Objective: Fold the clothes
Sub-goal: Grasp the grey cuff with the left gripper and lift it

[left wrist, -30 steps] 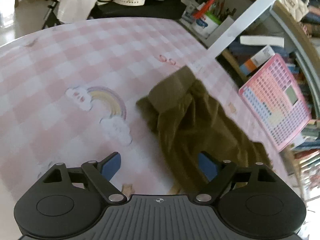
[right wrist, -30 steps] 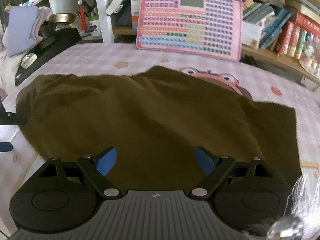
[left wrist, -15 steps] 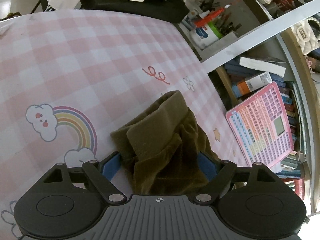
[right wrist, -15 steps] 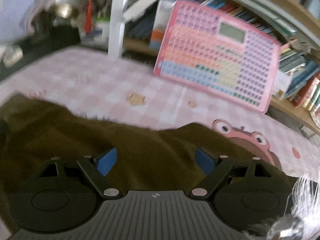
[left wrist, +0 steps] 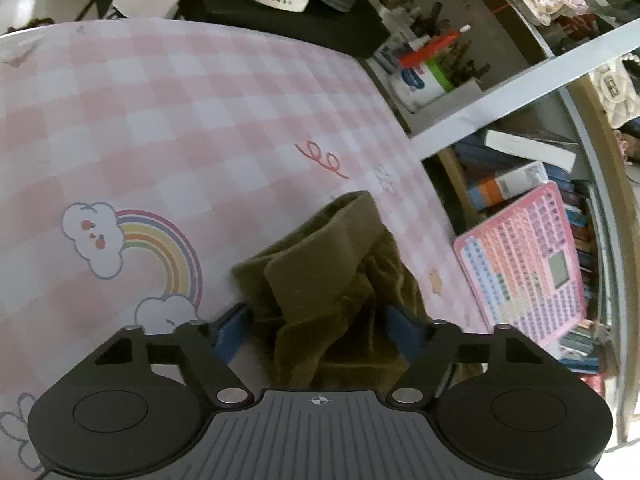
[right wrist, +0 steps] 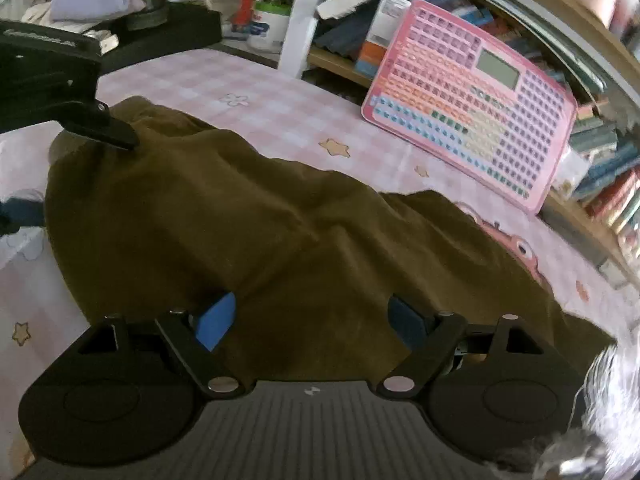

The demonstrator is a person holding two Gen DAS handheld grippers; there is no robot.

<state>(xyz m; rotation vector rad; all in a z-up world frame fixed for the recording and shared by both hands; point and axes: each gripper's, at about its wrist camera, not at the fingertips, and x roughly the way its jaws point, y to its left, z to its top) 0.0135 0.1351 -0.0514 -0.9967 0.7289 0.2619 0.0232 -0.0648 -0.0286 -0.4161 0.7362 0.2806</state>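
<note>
Your left gripper has just been closing, the olive garment's bunched end between its fingers. Your right gripper hangs spread wide above the same garment.

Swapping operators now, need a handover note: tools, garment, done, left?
Left tool: its jaws have just been closing around a bunched end of the olive garment; whether the pads already pinch the cloth I cannot tell.
Right tool: open, over the near part of the garment, holding nothing.
Garment: spread and rumpled on the pink checked tablecloth, in front of the pink keyboard toy.
Done: no neat fold visible.
Left: secure both grips, fold, flatten.
</note>
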